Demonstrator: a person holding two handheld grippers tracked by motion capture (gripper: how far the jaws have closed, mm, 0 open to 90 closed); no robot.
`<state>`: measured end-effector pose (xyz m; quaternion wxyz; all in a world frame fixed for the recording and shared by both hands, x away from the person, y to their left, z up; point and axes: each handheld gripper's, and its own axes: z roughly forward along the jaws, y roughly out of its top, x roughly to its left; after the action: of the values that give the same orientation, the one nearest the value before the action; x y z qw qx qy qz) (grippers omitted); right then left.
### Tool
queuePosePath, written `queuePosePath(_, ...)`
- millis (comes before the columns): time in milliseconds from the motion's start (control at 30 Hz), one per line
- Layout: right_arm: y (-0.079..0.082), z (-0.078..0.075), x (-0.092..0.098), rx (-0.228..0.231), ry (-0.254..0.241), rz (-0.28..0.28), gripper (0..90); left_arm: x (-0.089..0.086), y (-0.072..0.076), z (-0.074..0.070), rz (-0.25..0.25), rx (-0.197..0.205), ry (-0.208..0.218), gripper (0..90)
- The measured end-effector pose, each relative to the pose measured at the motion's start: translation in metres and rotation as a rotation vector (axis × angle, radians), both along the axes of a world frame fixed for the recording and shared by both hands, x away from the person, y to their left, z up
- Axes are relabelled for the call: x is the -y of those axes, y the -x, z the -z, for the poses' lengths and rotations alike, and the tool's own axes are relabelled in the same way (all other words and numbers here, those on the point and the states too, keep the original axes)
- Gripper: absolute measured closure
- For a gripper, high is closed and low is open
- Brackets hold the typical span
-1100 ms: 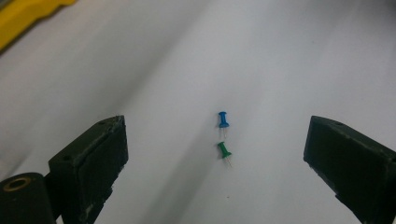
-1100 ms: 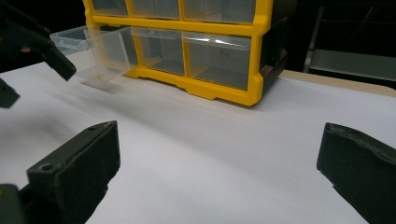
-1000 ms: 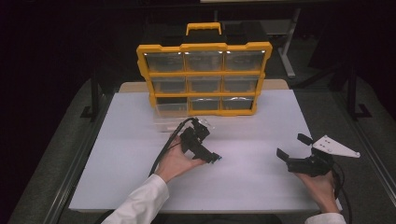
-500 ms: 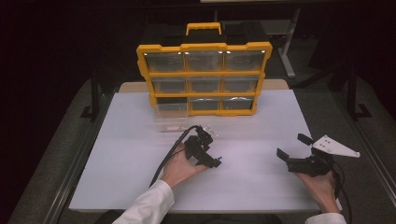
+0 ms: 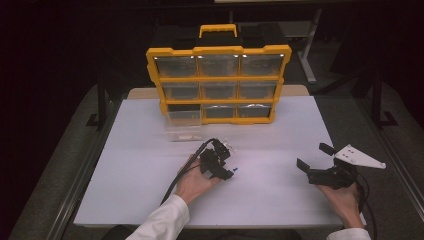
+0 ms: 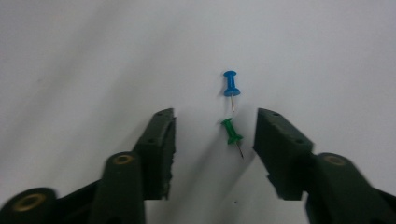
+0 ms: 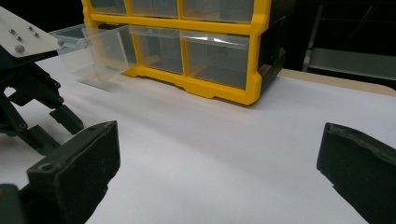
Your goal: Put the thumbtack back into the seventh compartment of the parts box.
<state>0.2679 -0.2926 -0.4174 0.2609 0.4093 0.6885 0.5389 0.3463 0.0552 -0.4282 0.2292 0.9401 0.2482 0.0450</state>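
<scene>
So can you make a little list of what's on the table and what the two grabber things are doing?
table: white top
left gripper: jaws have just been closing, not yet touching anything
between its jaws: green pushpin, lying on the table
just beyond: blue pushpin
right gripper: open, nothing in it
organiser: yellow, upright at the back
drawer: clear one pulled out, bottom left

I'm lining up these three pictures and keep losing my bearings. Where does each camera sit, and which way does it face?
High view: above the person's side, facing forward and down on the table and yellow organizer; both forearms and hands show.
Left gripper view: rides on the left gripper, looking down at a green pushpin and blue pushpin; its black jaws, just closing, show.
Right gripper view: rides on the right gripper, looking level across the table; its jaws show.
Shared: high and right gripper views both show the organizer's pulled-out clear drawer.
</scene>
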Motion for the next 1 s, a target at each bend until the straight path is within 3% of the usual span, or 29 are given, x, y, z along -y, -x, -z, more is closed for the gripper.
queuePosePath(167,0.0,0.0,0.0,-0.004,0.002,-0.003,0.0,0.005,0.006,0.0,0.02,0.055,-0.039,62.0)
queuePosePath(300,0.0,0.0,0.0,-0.002,0.001,-0.003,0.0,0.008,0.011,0.0,0.058,0.079,-0.039,82.1)
queuePosePath(367,0.0,0.0,0.0,-0.003,0.001,-0.003,0.0,0.008,0.011,0.0,0.06,0.082,-0.041,82.7)
queuePosePath(500,0.0,0.0,0.0,-0.002,0.001,-0.002,0.0,0.006,0.008,-0.001,0.052,0.046,-0.029,83.4)
queuePosePath(767,0.0,0.0,0.0,-0.004,0.001,-0.002,0.0,0.001,0.009,-0.007,0.058,0.049,-0.022,83.6)
queuePosePath(933,0.0,0.0,0.0,-0.002,0.0,-0.002,0.0,-0.009,0.008,-0.022,0.065,0.036,0.002,83.6)
queuePosePath(1000,0.0,0.0,0.0,-0.005,0.0,-0.002,0.0,-0.013,0.007,-0.028,0.061,0.05,0.001,83.6)
